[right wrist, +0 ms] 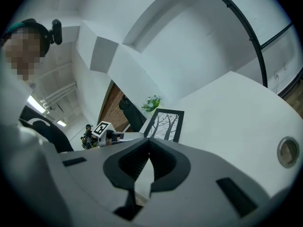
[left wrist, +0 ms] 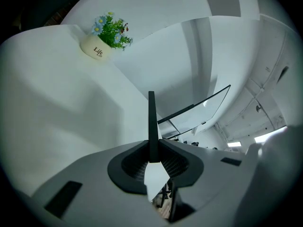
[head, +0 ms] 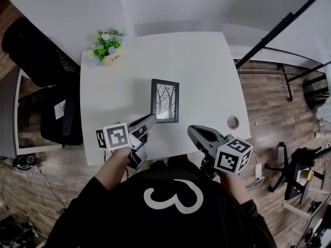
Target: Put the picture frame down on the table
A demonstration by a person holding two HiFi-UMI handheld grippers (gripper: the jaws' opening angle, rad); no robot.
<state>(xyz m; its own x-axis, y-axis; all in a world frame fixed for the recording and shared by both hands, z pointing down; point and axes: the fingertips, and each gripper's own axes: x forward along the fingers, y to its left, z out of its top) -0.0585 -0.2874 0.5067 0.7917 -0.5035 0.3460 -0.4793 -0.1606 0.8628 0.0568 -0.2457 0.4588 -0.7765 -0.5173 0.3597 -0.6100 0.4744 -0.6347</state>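
Note:
A black picture frame (head: pixel 164 101) with a print of bare trees is over the middle of the white table (head: pixel 201 61). My left gripper (head: pixel 151 119) is shut on its lower left edge. In the left gripper view the frame's thin black edge (left wrist: pixel 151 122) rises from between the closed jaws. The right gripper view shows the frame (right wrist: pixel 165 125) tilted, with the left gripper (right wrist: pixel 110 135) at its side. I cannot tell whether the frame touches the tabletop. My right gripper (head: pixel 191 132) hovers at the table's front edge, right of the frame, shut and holding nothing (right wrist: pixel 149 145).
A small white pot of flowers (head: pixel 107 46) stands at the far left corner of the table. A round cable hole (head: pixel 233 122) sits near the right front edge. A dark chair (head: pixel 62 112) is left of the table, black stand legs (head: pixel 305 84) to the right.

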